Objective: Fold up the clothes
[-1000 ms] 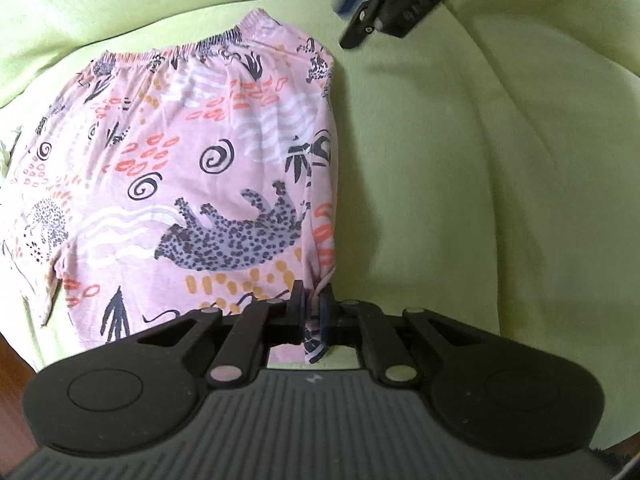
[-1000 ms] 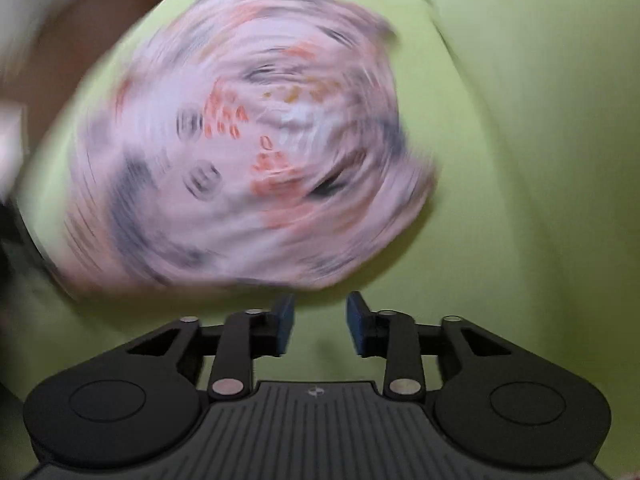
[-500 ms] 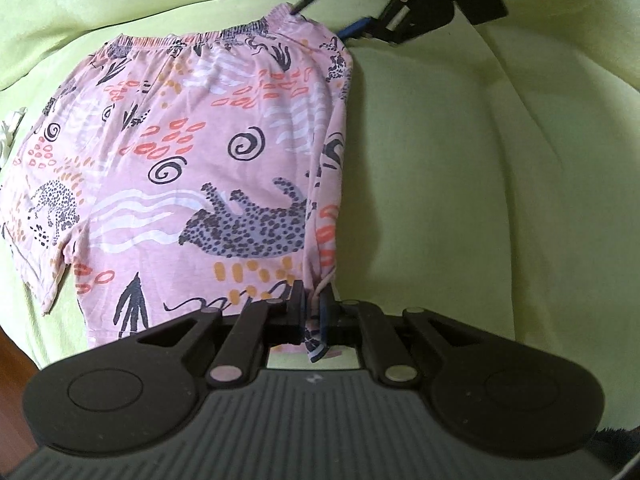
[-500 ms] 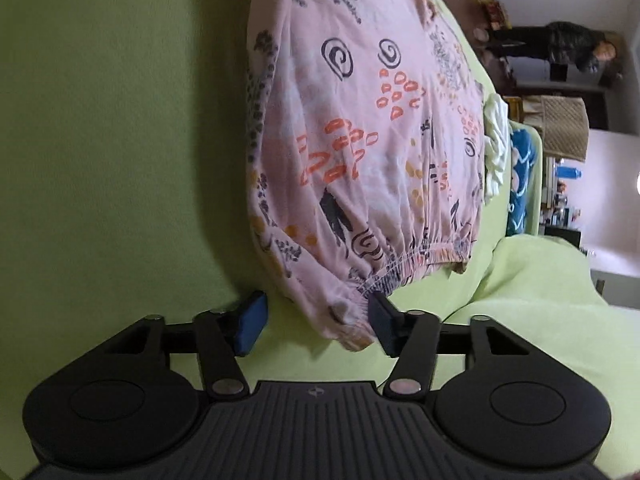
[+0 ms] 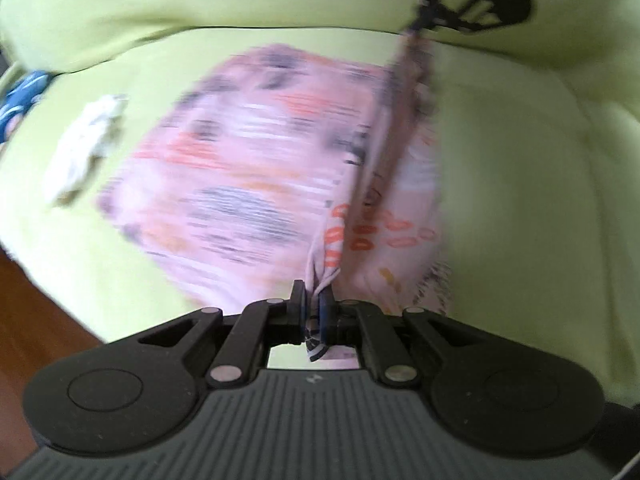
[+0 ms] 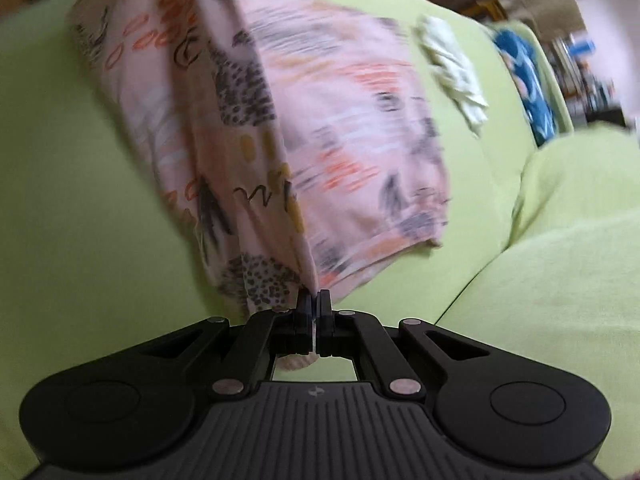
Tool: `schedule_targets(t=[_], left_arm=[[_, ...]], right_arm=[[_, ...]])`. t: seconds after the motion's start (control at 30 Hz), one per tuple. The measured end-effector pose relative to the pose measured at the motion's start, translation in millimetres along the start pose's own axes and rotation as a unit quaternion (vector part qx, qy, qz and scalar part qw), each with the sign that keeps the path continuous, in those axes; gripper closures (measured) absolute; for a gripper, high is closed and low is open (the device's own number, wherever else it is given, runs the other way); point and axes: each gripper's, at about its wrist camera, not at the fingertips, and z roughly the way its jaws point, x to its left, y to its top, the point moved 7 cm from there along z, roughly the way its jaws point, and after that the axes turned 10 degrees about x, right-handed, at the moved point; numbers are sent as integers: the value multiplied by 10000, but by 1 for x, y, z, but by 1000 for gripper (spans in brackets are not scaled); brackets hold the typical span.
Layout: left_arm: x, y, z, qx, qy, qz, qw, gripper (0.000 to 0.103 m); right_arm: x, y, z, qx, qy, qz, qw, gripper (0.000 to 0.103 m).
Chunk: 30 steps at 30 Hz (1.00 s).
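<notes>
Fabric of a pink cotton garment printed with leopards and orange marks [image 5: 248, 184] is pinched in the left hand-held gripper [image 5: 313, 300], clenched on its near edge. The right hand-held gripper [image 6: 313, 300], whose jaws have just been closing, grips the opposite edge, lifting a fold above the lime-green sofa seat [image 5: 520, 200]. A crumpled white cloth [image 6: 452, 68] lies near the seat's far side.
</notes>
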Motion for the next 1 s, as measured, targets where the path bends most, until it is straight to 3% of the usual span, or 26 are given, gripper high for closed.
schedule_targets(t=[0.17, 0.37, 0.63, 1.0], left_arm=[[104, 37, 25, -118, 118, -325, 9993, 99], [185, 73, 79, -2, -124, -430, 9990, 99], [220, 82, 113, 182, -437, -455, 9978, 99], [246, 92, 135, 303, -523, -443, 9972, 99]], right_arm=[[-78, 47, 35, 77, 488, 422, 9979, 103], [-146, 76, 94, 382, 965, 903, 9905, 103], [-171, 88, 135, 704, 1511, 936, 9816, 103], [-209, 77, 157, 992, 1576, 1379, 9728, 103]])
